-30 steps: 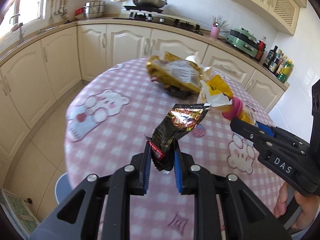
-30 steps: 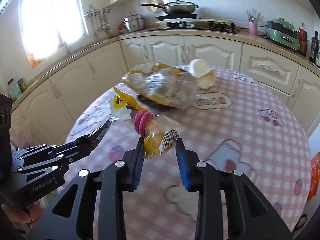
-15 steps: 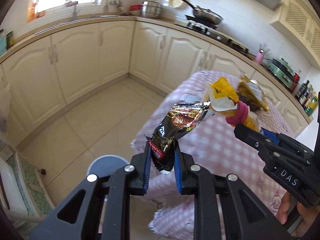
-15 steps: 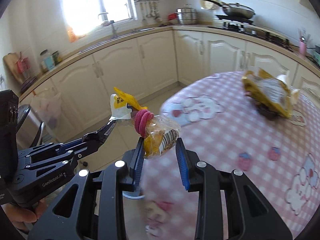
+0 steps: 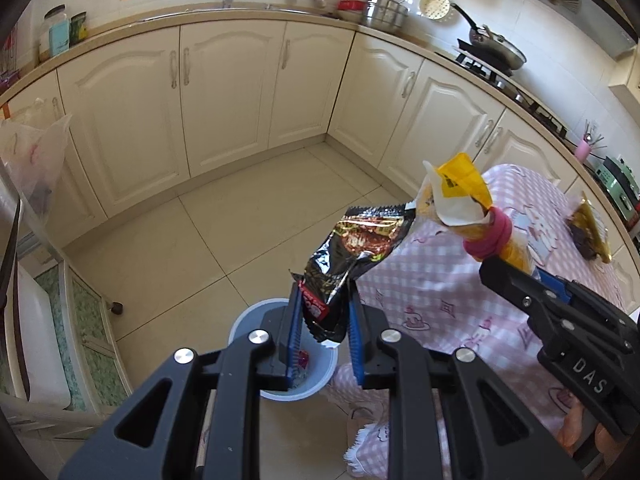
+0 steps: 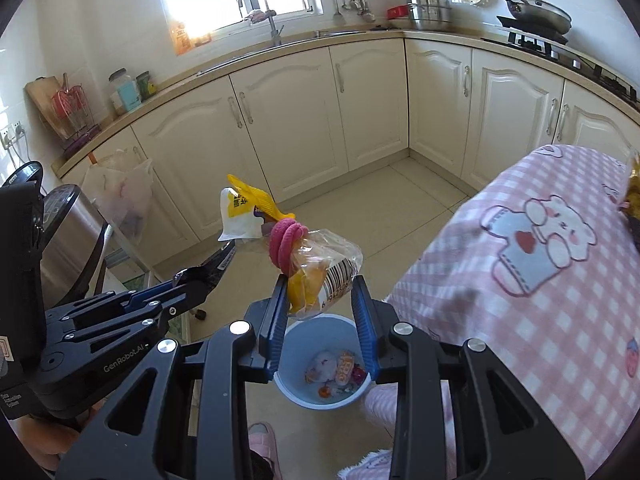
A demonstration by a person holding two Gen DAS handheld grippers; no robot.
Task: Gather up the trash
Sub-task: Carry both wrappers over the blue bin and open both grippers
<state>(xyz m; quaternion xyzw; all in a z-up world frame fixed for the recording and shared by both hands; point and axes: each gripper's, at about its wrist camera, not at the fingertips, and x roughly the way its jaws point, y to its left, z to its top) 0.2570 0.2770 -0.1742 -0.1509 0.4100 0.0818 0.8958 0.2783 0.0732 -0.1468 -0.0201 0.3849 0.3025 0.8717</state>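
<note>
My left gripper [image 5: 322, 312] is shut on a black foil snack wrapper [image 5: 356, 248] and holds it above a light blue trash bin [image 5: 316, 384] on the floor. My right gripper [image 6: 322, 300] is shut on a clear bread bag [image 6: 320, 272] tied with a pink band [image 6: 282, 246], with a yellow and white top. It hangs directly above the same bin [image 6: 296, 392], which holds several bits of trash. The right gripper with its bag [image 5: 456, 196] also shows in the left wrist view. The left gripper [image 6: 218, 258] shows at the left of the right wrist view.
The table with a pink checked cloth [image 6: 560, 280] stands to the right, with a yellow bag [image 5: 592, 232] on it. Cream kitchen cabinets [image 6: 300, 120] line the walls. A steel bin [image 6: 68, 240] and a plastic bag [image 6: 124, 196] stand at the left. A slippered foot [image 6: 262, 440] is near the bin.
Both grippers have swung left off the table, carrying their trash, and now hang over the blue bin on the floor. Both grips are unchanged.
</note>
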